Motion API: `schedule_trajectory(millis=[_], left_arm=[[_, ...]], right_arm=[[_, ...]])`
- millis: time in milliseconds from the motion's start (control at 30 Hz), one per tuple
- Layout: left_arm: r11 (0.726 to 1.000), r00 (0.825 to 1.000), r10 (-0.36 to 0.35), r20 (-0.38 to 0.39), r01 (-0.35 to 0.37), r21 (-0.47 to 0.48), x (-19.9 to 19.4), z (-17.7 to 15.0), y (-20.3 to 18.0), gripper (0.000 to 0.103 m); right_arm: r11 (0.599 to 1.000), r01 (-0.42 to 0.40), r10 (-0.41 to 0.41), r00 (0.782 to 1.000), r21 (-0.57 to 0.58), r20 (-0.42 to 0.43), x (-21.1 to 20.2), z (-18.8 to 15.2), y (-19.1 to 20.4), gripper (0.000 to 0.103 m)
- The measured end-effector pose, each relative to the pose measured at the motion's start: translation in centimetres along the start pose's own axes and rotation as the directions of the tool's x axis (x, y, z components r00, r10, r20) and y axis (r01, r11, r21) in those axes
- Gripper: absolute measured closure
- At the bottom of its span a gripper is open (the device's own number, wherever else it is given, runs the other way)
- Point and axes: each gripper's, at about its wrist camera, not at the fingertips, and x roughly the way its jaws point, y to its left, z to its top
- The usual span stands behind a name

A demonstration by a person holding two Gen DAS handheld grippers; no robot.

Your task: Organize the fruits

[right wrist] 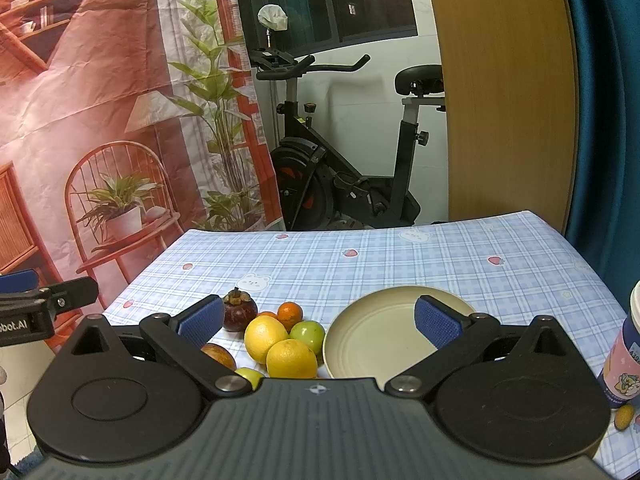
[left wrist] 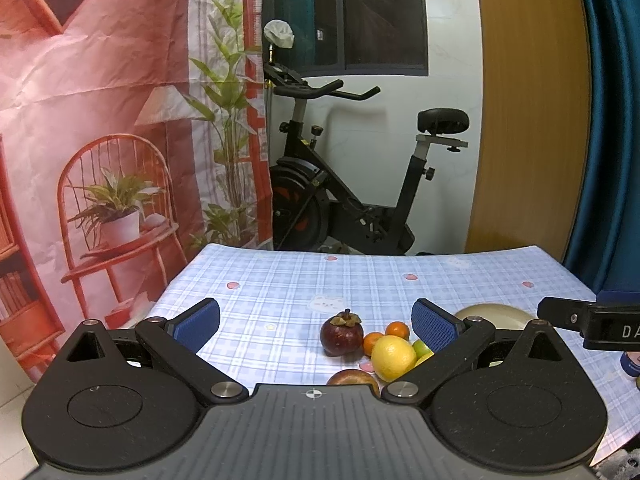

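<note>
A cluster of fruit lies on the blue checked tablecloth (right wrist: 400,264): a dark purple mangosteen (right wrist: 239,309), two yellow lemons (right wrist: 265,337) (right wrist: 291,359), a small orange (right wrist: 290,313), a green fruit (right wrist: 308,335) and a reddish fruit (right wrist: 219,354). An empty cream plate (right wrist: 372,340) sits just right of them. My right gripper (right wrist: 320,322) is open above the fruit and plate. My left gripper (left wrist: 316,326) is open and empty, with the mangosteen (left wrist: 341,336), a lemon (left wrist: 393,357) and small oranges (left wrist: 397,329) between its fingers' line; the plate (left wrist: 494,312) is partly hidden.
A pink and blue cup (right wrist: 624,360) stands at the table's right edge, with a small yellow item (right wrist: 624,417) by its base. An exercise bike (right wrist: 340,176) stands beyond the table's far edge. A printed backdrop (right wrist: 100,120) hangs at the left, a wooden panel (right wrist: 504,100) at the right.
</note>
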Motion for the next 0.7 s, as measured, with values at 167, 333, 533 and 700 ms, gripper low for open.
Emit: schedule_trajectory(millis=[167,333,533,700], left_arm=[[1.000,1.000,0.012,-0.005,-0.012,0.018,0.5,-0.3,-0.1,0.000],[1.000,1.000,0.021,-0.022,-0.020,0.006,1.4,-0.5,0.6,0.001],[0.999,1.000,0.030,-0.001,-0.030,0.011,2.1,-1.1,0.9,0.003],[1.000,1.000,0.017,-0.024,-0.017,-0.004,3.6,-1.9,1.2,0.007]], right_arm=[[1.000,-0.006,0.006,1.000,-0.003,0.016,-0.2,0.1,0.2,0.000],[0.998,0.004,0.002,0.996,-0.068,0.086,-0.4,-0.2,0.2,0.000],[0.994,0.018,-0.001,0.988,-0.109,0.153,0.4,-1.1,-0.4,0.000],[0.996,0.006,0.014,0.975,-0.092,0.221,1.3,-1.9,-1.3,0.000]])
